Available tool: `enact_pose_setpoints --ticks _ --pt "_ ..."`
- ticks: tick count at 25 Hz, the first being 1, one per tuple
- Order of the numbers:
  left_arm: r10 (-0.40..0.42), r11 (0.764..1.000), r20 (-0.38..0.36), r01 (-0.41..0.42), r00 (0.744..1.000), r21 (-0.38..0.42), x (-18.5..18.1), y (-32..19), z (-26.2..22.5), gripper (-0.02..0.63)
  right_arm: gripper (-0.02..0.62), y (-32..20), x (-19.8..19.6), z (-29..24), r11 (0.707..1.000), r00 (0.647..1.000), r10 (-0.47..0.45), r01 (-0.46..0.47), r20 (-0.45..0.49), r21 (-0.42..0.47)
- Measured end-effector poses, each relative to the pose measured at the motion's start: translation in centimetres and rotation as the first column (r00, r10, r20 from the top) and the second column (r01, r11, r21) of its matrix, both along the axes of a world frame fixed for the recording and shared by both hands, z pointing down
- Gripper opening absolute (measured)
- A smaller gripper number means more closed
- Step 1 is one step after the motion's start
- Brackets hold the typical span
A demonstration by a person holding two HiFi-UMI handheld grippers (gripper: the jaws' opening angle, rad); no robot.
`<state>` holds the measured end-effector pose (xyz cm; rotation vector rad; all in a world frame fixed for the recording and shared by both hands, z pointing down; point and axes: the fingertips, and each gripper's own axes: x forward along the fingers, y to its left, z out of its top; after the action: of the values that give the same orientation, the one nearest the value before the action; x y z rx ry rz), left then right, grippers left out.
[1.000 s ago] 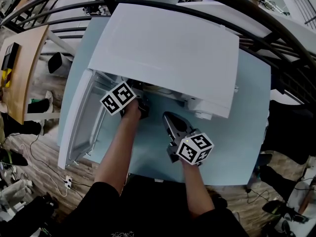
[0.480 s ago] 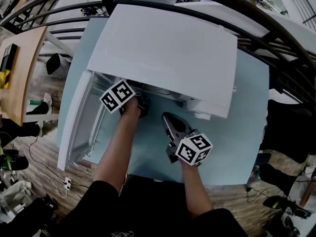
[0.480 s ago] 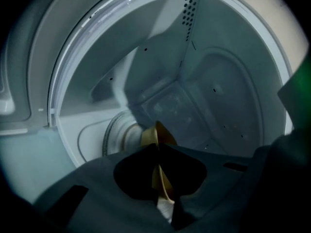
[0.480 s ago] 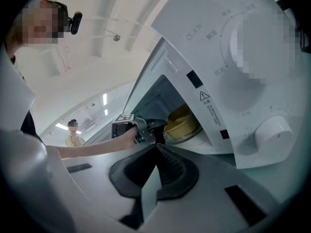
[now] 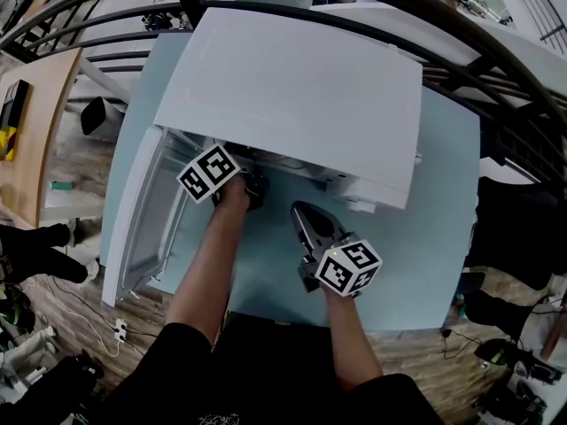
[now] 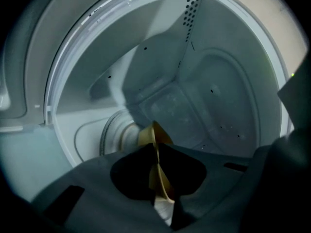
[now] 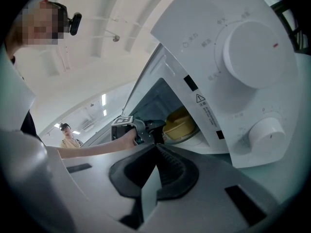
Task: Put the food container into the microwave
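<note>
Looking down from my head first: the white boxy microwave (image 5: 292, 87) sits on the pale blue worktop (image 5: 425, 237) with its door (image 5: 146, 211) swung wide open to the left. My left tongs (image 5: 252, 184) are poked right into the opening, marker cube up top. My right tongs (image 5: 306, 215) hang out over the worktop in front of the oven, touching nothing. From the left tongs' own camera you're looking into the grey cavity. The tongs are pinching a thin yellow edge, which is the rim of the yellow plastic food container (image 6: 146, 136) seen end-on. The round glass turntable (image 6: 111, 130) is just behind it. From the right tongs' camera, those tongs are pressed together with nothing in them. Past them I can see the container (image 7: 181, 123) sitting inside the cavity with the left tongs (image 7: 148, 130) and my hand right at it. I can't tell whether it's actually resting on the turntable. The control panel with the big white dial (image 7: 255, 47) and the smaller white knob (image 7: 265, 130) fills the right side.
</note>
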<state>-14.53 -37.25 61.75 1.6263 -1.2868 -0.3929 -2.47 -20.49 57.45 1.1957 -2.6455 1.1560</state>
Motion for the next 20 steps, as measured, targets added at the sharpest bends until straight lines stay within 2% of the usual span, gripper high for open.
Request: enact_pose_setpoints --ticks 6,20 --pt "0.000 1.000 0.000 0.000 1.000 0.016 -0.1 0.3 -0.4 0.052 0.005 0.3 -0.1 -0.3 1.000 1.000 -0.006 0.006 0.002 0.004" --pt "-0.035 0.999 0.005 0.035 0.999 0.019 -0.9 3.8 -1.9 0.055 0.006 1.5 0.0 -2.9 0.998 0.999 -0.042 0.041 0.019 0.040"
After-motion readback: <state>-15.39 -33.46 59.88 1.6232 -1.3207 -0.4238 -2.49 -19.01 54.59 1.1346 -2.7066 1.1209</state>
